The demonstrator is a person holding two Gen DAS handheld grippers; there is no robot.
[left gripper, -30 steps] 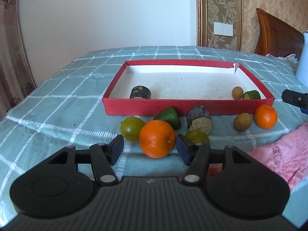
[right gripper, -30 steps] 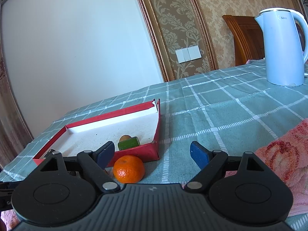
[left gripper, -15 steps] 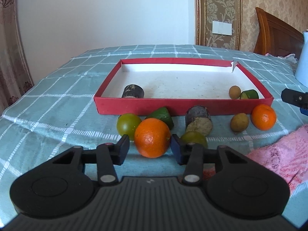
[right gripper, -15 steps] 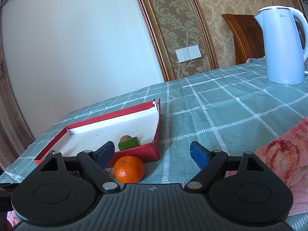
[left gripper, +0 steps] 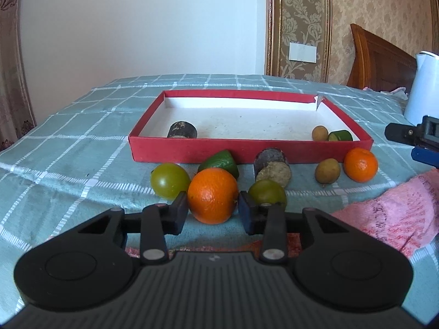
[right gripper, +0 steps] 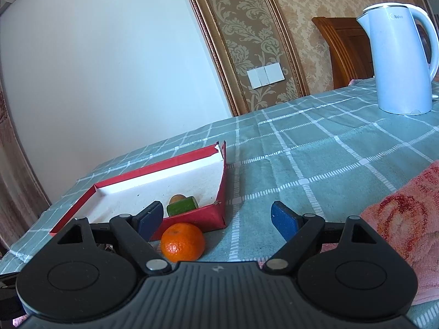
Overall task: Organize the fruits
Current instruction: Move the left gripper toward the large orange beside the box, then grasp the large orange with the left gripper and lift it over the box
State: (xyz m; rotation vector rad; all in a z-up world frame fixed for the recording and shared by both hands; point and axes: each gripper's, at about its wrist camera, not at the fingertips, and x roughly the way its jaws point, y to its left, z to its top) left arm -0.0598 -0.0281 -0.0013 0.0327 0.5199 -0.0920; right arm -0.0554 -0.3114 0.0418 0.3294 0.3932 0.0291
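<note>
The sorting looks barely begun; three pieces lie in the red box [left gripper: 247, 152], namely a dark stub, a small brown fruit and a green chunk; seven wait on the bench in front of it: two green round fruits, a green wedge, a dark stub, a brown fruit, a small orange [left gripper: 360, 164] and the big orange [left gripper: 212, 195]. The left gripper [left gripper: 211, 212] is closing its jaws, the big orange between them, pads at its sides; the right gripper [right gripper: 216, 220] holds its jaws wide, gripping nothing, the small orange just before them.
</note>
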